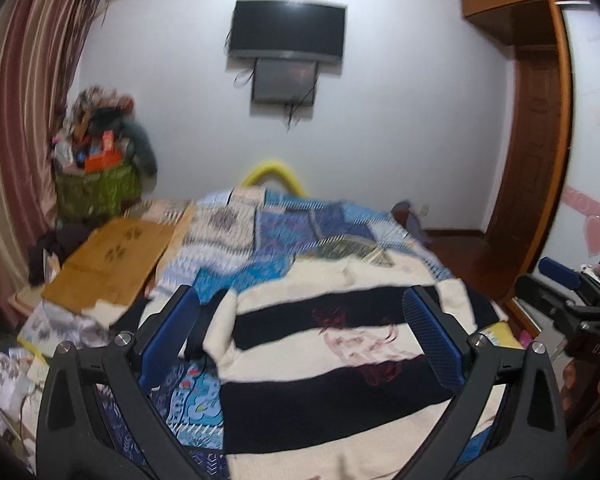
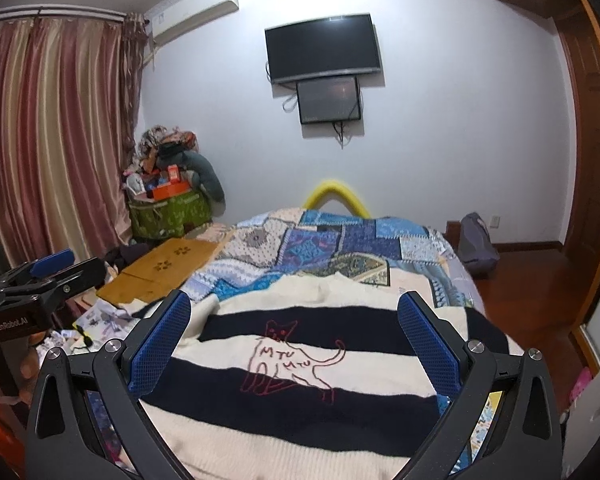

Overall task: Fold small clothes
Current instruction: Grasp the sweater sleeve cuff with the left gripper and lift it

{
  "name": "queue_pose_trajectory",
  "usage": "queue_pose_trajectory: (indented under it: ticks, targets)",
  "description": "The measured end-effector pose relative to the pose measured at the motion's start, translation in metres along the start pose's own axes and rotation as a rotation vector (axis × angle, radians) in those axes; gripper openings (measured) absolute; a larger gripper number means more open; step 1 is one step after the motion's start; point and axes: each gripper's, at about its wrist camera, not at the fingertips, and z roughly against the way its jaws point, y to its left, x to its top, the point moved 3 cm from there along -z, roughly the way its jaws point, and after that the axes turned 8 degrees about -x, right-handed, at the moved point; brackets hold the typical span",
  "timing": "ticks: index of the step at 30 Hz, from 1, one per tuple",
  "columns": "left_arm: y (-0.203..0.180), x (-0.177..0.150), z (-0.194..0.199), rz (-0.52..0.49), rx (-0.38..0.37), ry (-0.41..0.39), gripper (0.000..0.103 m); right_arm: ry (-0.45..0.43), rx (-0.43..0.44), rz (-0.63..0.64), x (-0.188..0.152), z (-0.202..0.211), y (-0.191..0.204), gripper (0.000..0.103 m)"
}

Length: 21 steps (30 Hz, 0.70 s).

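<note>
A cream and black striped knit sweater (image 2: 300, 384) with a red cat outline lies spread flat on the patchwork bedspread (image 2: 332, 244). It also shows in the left wrist view (image 1: 320, 364), with a sleeve edge folded at its left side. My left gripper (image 1: 300, 320) hovers above the sweater, jaws wide open and empty. My right gripper (image 2: 296, 324) hovers above the sweater too, wide open and empty. The left gripper also shows at the left edge of the right wrist view (image 2: 52, 268), and the right gripper at the right edge of the left wrist view (image 1: 560, 276).
A brown cardboard sheet (image 2: 168, 268) lies on the bed's left side beside dark clothes and papers (image 2: 100, 320). A green bag piled with items (image 2: 168, 208) stands by the curtains. A grey bag (image 2: 476, 244) sits on the wooden floor at right.
</note>
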Motion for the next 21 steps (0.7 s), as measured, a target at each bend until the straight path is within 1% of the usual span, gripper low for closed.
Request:
queue_pose_trajectory:
  ticks: [5, 9, 10, 11, 12, 14, 17, 18, 20, 21]
  targets:
    - [0.048, -0.017, -0.045, 0.087, 0.045, 0.119, 0.103, 0.077, -0.011, 0.012, -0.011, -0.042, -0.006, 0.103]
    - [0.094, -0.036, -0.082, 0.182, 0.080, 0.215, 0.103, 0.139, -0.024, 0.023, -0.022, -0.075, -0.012, 0.103]
    - [0.104, -0.040, -0.090, 0.207, 0.088, 0.236, 0.101, 0.164, -0.025, 0.023, -0.026, -0.084, -0.015, 0.103]
    - [0.116, -0.045, -0.098, 0.237, 0.100, 0.258, 0.097, 0.183, -0.025, 0.023, -0.029, -0.091, -0.017, 0.103]
    - [0.132, -0.050, -0.107, 0.272, 0.129, 0.281, 0.095, 0.203, -0.024, 0.022, -0.032, -0.099, -0.020, 0.103]
    - [0.152, -0.058, -0.117, 0.319, 0.163, 0.306, 0.094, 0.249, -0.029, 0.027, -0.039, -0.118, -0.025, 0.103]
    - [0.188, -0.070, -0.139, 0.412, 0.191, 0.337, 0.093, 0.291, -0.037, 0.041, -0.046, -0.134, -0.030, 0.102]
    - [0.201, -0.074, -0.148, 0.443, 0.201, 0.353, 0.092, 0.303, -0.041, 0.046, -0.048, -0.140, -0.032, 0.101]
    - [0.220, -0.083, -0.164, 0.493, 0.205, 0.391, 0.087, 0.322, -0.044, 0.055, -0.051, -0.150, -0.034, 0.094]
    - [0.229, -0.088, -0.172, 0.517, 0.207, 0.414, 0.085, 0.330, -0.045, 0.057, -0.052, -0.154, -0.035, 0.092]
